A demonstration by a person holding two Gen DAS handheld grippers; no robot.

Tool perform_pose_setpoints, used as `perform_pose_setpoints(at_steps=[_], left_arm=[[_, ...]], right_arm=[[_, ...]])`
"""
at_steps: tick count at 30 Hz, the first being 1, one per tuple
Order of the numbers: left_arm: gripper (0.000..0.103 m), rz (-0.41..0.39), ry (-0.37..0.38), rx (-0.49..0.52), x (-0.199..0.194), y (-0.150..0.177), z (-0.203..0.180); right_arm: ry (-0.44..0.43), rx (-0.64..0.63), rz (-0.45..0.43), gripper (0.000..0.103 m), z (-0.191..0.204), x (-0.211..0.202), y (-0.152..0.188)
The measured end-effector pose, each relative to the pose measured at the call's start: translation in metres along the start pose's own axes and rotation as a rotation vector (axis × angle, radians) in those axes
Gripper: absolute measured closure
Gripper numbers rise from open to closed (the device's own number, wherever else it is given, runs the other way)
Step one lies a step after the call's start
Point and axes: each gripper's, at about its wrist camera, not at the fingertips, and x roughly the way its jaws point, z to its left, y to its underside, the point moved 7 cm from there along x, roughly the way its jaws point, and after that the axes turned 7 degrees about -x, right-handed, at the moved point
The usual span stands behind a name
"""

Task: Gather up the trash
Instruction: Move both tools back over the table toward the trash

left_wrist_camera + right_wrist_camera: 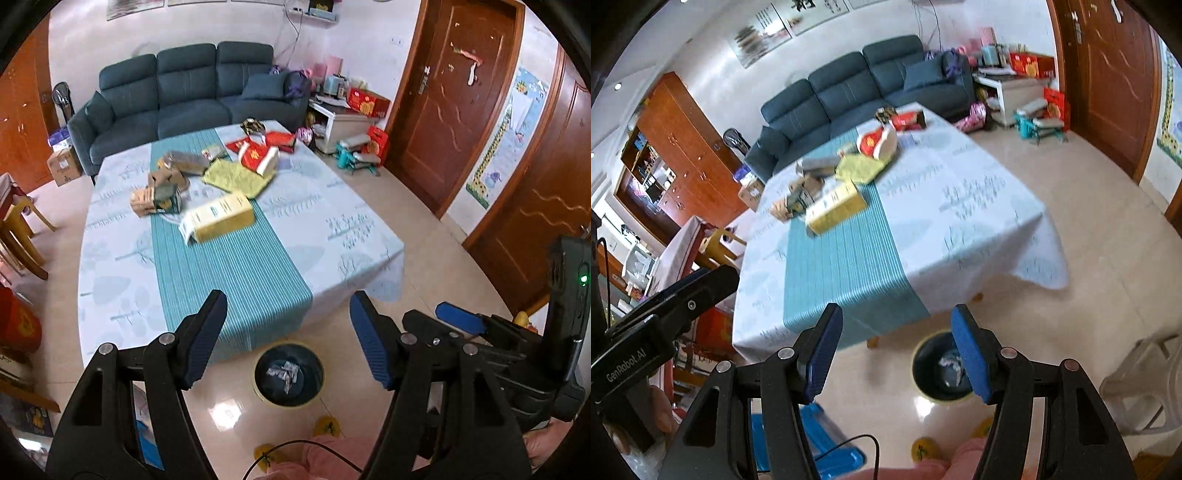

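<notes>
Trash lies scattered on the far half of the surface, in the upper middle of the left wrist frame: a yellow carton nearest the camera, crumpled brown boxes just left of it, a yellow-green cloth behind it, and a red and white package further back. The surface is draped with a pale leaf-print cloth and a teal striped runner. On the tiled floor at the lower middle of the frame, just past the near edge of the surface, stands a dark round bin with crumpled paper inside.

The left gripper fills the bottom of the frame, its jaws wide apart with nothing between them. The right gripper shows the same in its own view: jaws wide and empty, above the bin. A dark blue sofa sits at the upper part of the frame behind the surface.
</notes>
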Motion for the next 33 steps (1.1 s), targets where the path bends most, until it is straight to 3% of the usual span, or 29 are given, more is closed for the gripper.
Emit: perform_pose_setpoints(at_steps=[8, 15, 19, 26, 33], left_arm=[[0.037, -0.013, -0.089, -0.024, 0.024, -0.024, 0.021], [0.037, 0.068, -0.16, -0.121, 0.088, -0.051, 0.047], [0.037, 0.106, -0.213, -0.226, 0.128, -0.071, 0.066], [0.037, 0.244, -0.272, -0.483, 0.207, -0.083, 0.102], [0.037, 0.263, -0.342, -0.735, 0.254, -0.082, 0.132]], right_arm=[[-0.034, -0.019, -0.03, 0.041, 0.007, 0.026, -0.045], [-0.1, -0.086, 0.012, 0.041, -0.009, 0.094, -0.104], [-0.144, -0.141, 0.084, 0.041, -0.02, 0.145, -0.139], [-0.242, -0.287, 0.209, 0.041, -0.028, 0.237, -0.195], [-0.312, -0.424, 0.267, 0.041, -0.012, 0.309, -0.234]])
